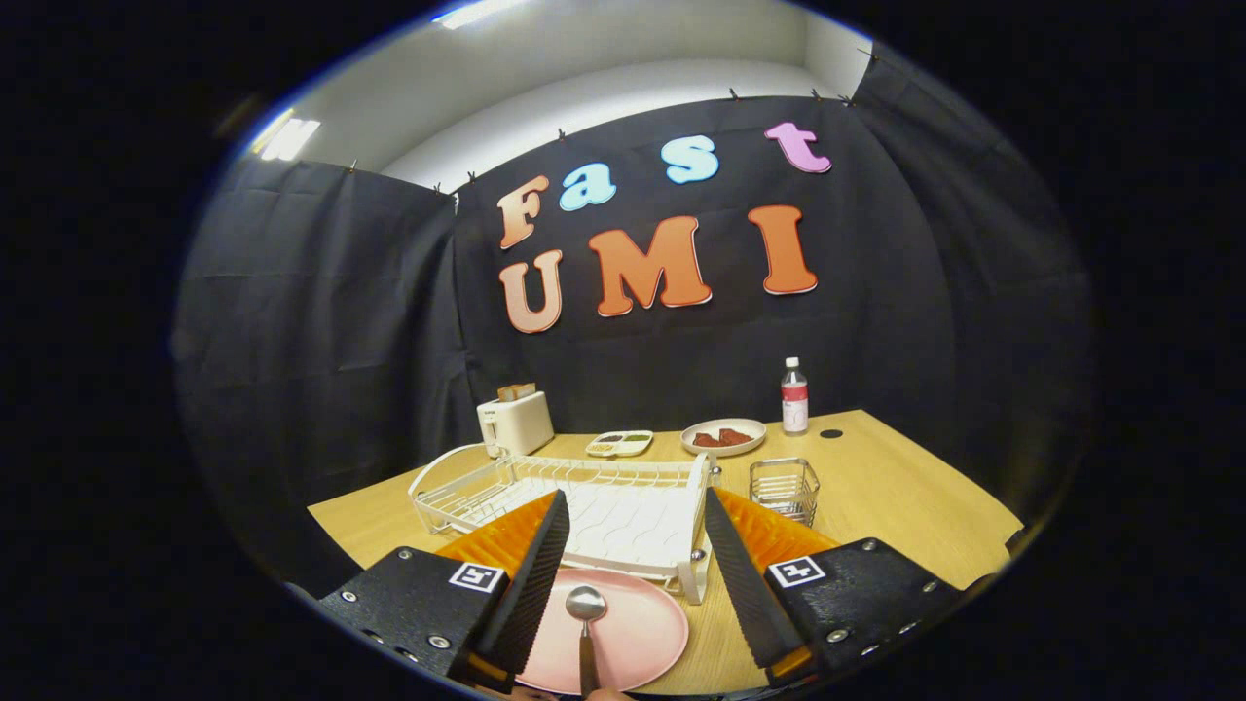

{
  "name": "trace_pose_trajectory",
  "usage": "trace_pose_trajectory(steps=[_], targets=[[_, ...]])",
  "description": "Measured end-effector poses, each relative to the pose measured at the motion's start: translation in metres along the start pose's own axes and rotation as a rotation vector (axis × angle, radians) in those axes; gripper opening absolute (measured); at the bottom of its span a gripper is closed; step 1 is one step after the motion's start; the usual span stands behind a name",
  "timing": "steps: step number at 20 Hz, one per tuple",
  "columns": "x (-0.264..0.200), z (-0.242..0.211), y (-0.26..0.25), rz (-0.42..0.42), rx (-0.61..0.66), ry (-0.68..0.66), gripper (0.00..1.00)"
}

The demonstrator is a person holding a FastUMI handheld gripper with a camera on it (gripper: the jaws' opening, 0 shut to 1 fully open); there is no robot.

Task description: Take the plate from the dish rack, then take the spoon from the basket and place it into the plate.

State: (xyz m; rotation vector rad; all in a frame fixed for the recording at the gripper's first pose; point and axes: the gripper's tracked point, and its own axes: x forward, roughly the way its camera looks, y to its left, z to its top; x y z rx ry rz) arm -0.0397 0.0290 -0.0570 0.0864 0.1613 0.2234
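Left to right: toaster (pixel 516 422) holding bread; dish rack (pixel 574 501) without plate. Gripper (pixel 631 531) spread wide, gripping nothing. Between fingers, pink plate (pixel 623 633) on table (pixel 905 497), spoon (pixel 585 618) resting in it. Spoon judged light, rigid, slippery; best taken by handle. Wire basket (pixel 785 489) apparently vacant.

Gripper (pixel 638 555) jaws spread wide apart (nothing clamped between them)

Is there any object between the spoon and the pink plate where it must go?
Nothing visible is. The metal spoon already lies over the round pink plate, between the open fingers of the hand-held gripper, just before the white wire dish rack.
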Motion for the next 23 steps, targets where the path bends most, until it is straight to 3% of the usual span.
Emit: trace_pose_trajectory(steps=[4,13,23], targets=[[-0.005,0.031,-0.006,-0.057,-0.037,-0.087,0.90],[-0.011,0.064,-0.017,-0.177,-0.121,-0.190,0.95],[0.003,0.052,-0.022,-0.173,-0.094,-0.171,0.96]])
